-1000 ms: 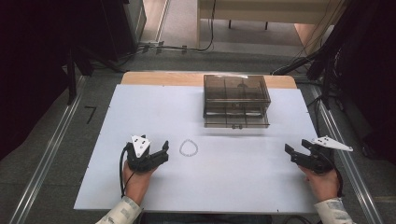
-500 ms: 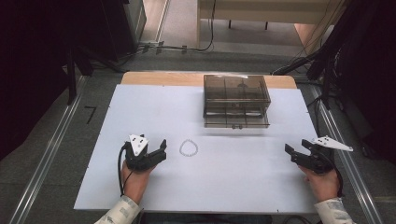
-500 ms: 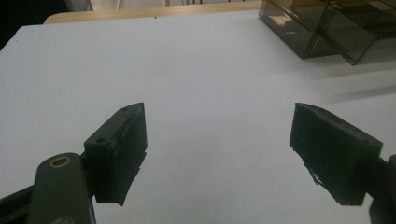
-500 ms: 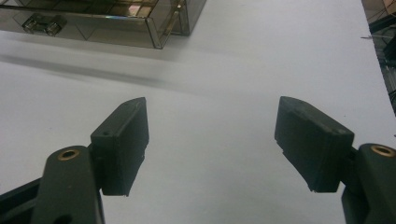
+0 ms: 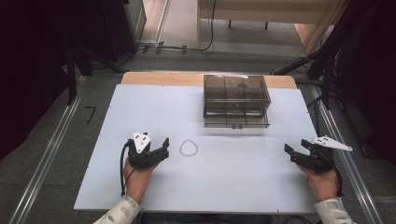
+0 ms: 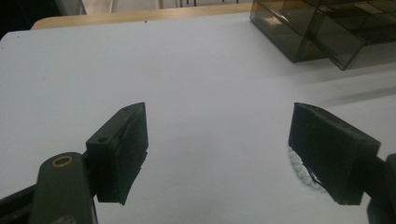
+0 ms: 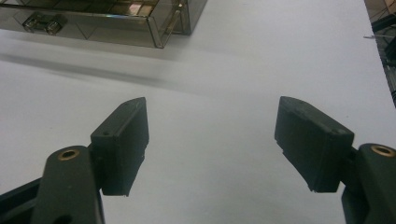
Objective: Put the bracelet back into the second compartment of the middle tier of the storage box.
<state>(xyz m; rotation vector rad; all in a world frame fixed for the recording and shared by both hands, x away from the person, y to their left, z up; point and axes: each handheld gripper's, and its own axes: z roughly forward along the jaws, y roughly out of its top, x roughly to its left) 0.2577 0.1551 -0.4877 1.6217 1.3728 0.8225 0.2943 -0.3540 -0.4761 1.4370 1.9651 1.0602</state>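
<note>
Nothing is picked up yet: your left gripper gapes wide beside the bead bracelet at lower centre. Your right gripper, lower right, is wide and empty, and the drawer box looks shut.

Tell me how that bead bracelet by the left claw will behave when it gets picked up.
The bracelet is a thin loop of small white beads lying flat on the table, so it will probably go limp and dangle from one pinched point. It looks light for its size. The round beads may slip between the flat pads of the left claw.
</note>
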